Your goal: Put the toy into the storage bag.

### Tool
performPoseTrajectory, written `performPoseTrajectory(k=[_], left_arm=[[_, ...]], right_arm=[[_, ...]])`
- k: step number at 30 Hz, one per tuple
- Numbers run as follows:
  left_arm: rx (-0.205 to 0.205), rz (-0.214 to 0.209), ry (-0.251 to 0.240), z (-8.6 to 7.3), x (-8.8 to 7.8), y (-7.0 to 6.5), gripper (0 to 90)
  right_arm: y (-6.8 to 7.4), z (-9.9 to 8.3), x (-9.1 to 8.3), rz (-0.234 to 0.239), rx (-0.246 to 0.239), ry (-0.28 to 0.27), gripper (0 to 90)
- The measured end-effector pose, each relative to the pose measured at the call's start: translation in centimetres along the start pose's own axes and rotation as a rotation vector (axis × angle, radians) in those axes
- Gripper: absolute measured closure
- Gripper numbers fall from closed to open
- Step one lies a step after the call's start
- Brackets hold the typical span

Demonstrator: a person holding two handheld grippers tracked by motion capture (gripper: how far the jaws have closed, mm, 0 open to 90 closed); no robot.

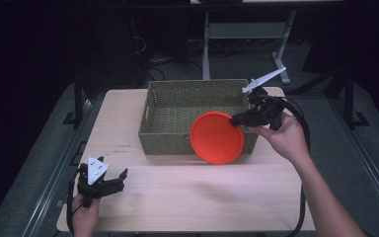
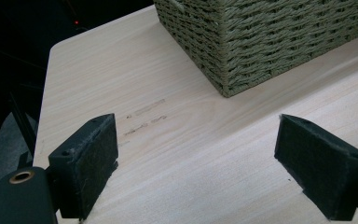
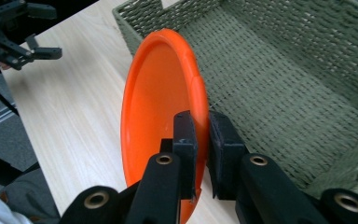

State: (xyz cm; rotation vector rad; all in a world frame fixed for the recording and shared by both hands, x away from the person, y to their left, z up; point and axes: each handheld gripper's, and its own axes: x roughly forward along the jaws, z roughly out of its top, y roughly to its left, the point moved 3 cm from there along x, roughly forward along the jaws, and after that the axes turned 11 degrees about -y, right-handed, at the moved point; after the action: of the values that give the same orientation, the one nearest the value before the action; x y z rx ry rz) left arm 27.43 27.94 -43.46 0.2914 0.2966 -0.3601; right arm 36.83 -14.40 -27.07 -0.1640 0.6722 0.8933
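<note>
The room behind was dark, with metal frame legs and cables on the floor, and the light wooden counter (image 1: 177, 192) carried a woven green basket (image 1: 153, 133) near its far edge. The right gripper (image 3: 200, 140) was clamped on the rim of an orange plate (image 3: 154, 116), one pad on the inner face and one on the outer, and it held the plate almost on edge in the air, at the near right corner of the basket and partly over its front wall. In the high view the plate (image 1: 217, 137) looked round, thin and smooth, with a low raised rim. I judged it to be light, stiff plastic, not fragile, but glossy, so it could slip or swing between the pads when held at only one point of the rim. The rim seemed the right place to take it, because the flat middle gives nothing to pinch, and a deeper bite over the rim would keep it steadier. The basket looked a little soft, with an open weave, so the plate should lie down in it gently. The left gripper (image 1: 100, 183) rested low near the left front corner of the counter, jaws wide apart with nothing between them.
</note>
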Motion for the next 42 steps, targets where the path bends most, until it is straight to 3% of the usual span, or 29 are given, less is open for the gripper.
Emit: performPoseTrajectory(k=[35,42], left_arm=[[0.003,-0.003,0.001,0.0,-0.1,0.0,12.9],[0.003,-0.006,0.002,0.1,-0.1,-0.1,12.9]], right_arm=[[-1.6,6.6,0.3,-0.090,-0.036,0.033,82.1],[-2.2,7.7,0.6,-0.111,-0.017,0.035,82.1]])
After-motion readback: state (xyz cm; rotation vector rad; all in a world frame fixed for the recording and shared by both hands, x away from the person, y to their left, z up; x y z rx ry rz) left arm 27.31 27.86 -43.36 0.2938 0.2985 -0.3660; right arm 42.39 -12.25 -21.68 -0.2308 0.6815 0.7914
